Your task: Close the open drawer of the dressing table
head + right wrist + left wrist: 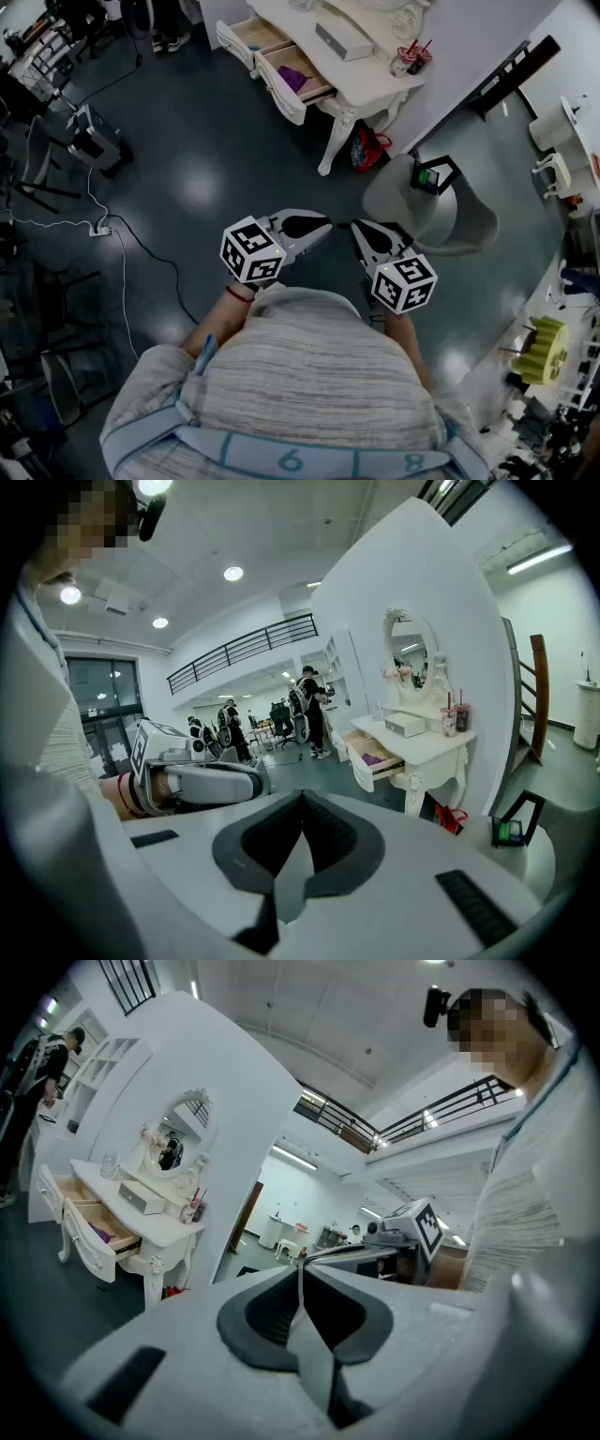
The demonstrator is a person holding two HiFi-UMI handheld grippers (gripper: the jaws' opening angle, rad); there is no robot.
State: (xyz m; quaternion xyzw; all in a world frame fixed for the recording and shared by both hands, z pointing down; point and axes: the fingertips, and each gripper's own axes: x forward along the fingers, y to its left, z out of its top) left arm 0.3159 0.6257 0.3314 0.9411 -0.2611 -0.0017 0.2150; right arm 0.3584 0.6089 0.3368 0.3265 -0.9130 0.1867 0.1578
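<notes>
The white dressing table (370,84) stands far ahead against the wall. Two of its drawers are pulled out: one holds something purple (298,77), the other (251,36) beside it looks bare. The left gripper view shows the table (164,1227) at mid-left, and the right gripper view shows it (427,747) at mid-right with its oval mirror. My left gripper (326,225) and right gripper (356,228) are held close together in front of my chest, well short of the table. In each gripper view the jaws meet, left gripper (300,1274) and right gripper (302,803), with nothing between them.
A grey rounded seat (469,225) with a black-framed object (436,175) on it stands right of my path. A red bag (370,150) sits under the table. Cables and a power strip (98,228) lie on the dark floor at left. People stand in the background (309,710).
</notes>
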